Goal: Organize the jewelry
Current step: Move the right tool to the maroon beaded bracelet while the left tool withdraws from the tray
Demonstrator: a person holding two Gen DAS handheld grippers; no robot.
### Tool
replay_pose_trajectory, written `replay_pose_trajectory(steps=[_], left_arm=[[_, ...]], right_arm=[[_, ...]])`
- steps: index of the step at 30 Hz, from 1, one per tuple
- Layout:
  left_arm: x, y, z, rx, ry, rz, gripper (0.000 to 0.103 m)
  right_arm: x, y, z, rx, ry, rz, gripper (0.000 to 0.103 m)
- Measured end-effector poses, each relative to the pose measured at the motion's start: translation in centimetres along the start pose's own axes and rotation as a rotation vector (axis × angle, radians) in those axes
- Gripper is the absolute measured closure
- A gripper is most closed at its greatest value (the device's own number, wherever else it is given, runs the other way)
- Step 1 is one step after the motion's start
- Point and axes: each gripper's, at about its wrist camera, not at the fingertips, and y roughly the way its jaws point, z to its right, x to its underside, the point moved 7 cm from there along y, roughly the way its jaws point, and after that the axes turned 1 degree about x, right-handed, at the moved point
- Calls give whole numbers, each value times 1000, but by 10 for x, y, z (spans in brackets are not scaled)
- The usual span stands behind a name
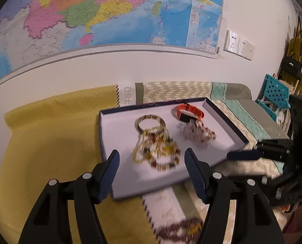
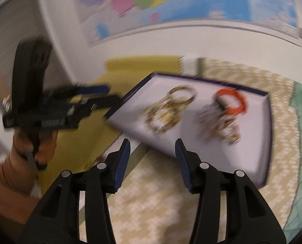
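Note:
A shallow white tray with a dark blue rim (image 1: 118, 134) (image 2: 258, 162) lies on patterned cloths. In it are a gold bangle with a heap of gold and amber bead bracelets (image 1: 157, 142) (image 2: 167, 109), an orange watch (image 1: 188, 111) (image 2: 232, 101) and a pale pinkish bead cluster (image 1: 197, 132) (image 2: 222, 126). A dark red bead string (image 1: 177, 231) lies on the cloth outside the tray, below it. My left gripper (image 1: 151, 158) (image 2: 108, 93) is open and empty above the tray's near edge. My right gripper (image 2: 152, 148) (image 1: 234, 154) is open and empty, just short of the tray.
A yellow cloth (image 1: 49, 142) covers the left of the surface, a cream patterned cloth (image 2: 151, 203) and a teal quilted one (image 1: 242, 109) the right. A map (image 1: 110, 10) hangs on the white wall behind. A teal chair (image 1: 275, 93) stands at far right.

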Motion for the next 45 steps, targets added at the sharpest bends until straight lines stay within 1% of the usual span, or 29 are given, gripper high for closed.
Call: replay_pose_trajectory(steps=[2, 3, 5, 8, 10, 12, 13, 18, 21, 22, 23, 24, 27, 29, 31, 34, 36, 39, 40, 41, 42, 43, 45], left_arm=[[13, -8, -3, 4, -12, -11, 34], [20, -13, -6, -4, -20, -13, 34], [31, -19, -10, -13, -34, -16, 34], [46, -24, -14, -3, -59, -31, 34], [54, -27, -15, -18, -56, -34, 34], [62, -28, -15, -4, -70, -44, 34], [65, -28, -15, -5, -75, -46, 34], [75, -27, -17, 2, -93, -62, 34], [77, -27, -18, 4, -97, -64, 34], [78, -27, -18, 6, -100, -64, 34], [78, -27, -19, 9, -104, -66, 34], [79, -27, -19, 11, -108, -68, 34], [81, -27, -22, 11, -116, -74, 34], [81, -27, -22, 16, -117, -73, 34], [81, -27, -20, 20, -112, -73, 34], [82, -25, -14, 42, -89, -81, 34], [83, -22, -9, 42, -70, -90, 34], [84, -19, -6, 49, -70, -97, 34], [85, -18, -6, 50, -72, -98, 34], [85, -18, -7, 51, -74, -98, 34], [85, -19, -7, 50, -77, -98, 34], [85, -19, -9, 47, -82, -98, 34], [85, -20, -11, 44, -90, -97, 34]], right_arm=[[11, 8, -16, -19, -24, -34, 63], [15, 12, -22, -18, -41, -48, 64], [22, 19, -30, -43, -56, -73, 72], [27, 29, -38, -46, -81, -97, 73], [30, 33, -43, -49, -92, -106, 74], [31, 37, -46, -30, -111, -112, 75], [32, 38, -47, -16, -124, -114, 76], [32, 44, -55, -9, -170, -121, 81], [31, 46, -61, -3, -212, -115, 91], [31, 46, -61, 2, -215, -119, 100], [32, 46, -62, 4, -217, -120, 100], [32, 44, -63, 0, -212, -117, 100], [28, 35, -59, -57, -150, -98, 100], [23, 25, -51, -108, -76, -74, 100], [19, 15, -43, -135, -16, -48, 100], [18, 11, -24, -92, 34, -37, 100], [20, 16, -12, -78, 70, -52, 100], [24, 25, 2, -38, 104, -80, 100], [25, 27, 6, -24, 112, -81, 97], [25, 28, 9, -6, 115, -80, 91], [23, 27, 13, 33, 121, -71, 81], [23, 22, 13, 44, 117, -54, 66], [19, 15, 0, 30, 63, -31, 66]])
